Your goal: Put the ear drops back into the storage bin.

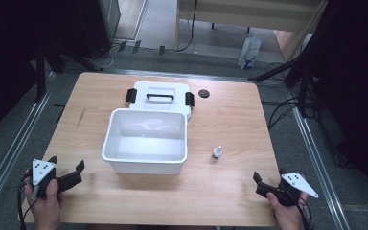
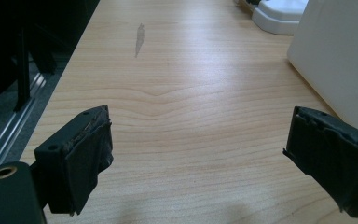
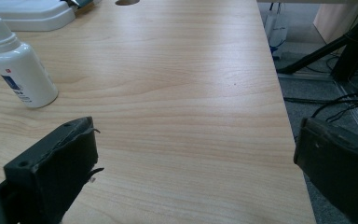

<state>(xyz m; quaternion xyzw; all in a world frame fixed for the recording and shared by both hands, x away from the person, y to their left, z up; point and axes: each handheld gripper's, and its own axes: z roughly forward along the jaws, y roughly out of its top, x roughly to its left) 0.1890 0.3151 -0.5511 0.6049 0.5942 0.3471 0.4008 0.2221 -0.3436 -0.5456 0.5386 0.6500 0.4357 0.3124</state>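
Both your left gripper (image 1: 67, 173) and right gripper (image 1: 268, 184) are spread and empty; the small bottle (image 1: 216, 153) looks tippy, so a careless approach could topple it beside the bin (image 1: 146, 163).

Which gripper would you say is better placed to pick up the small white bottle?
Probably the right gripper: the small white bottle stands on its side of the white box, jaws open.

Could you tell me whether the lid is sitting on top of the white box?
No, the lid lies flat on the table behind the open white box.
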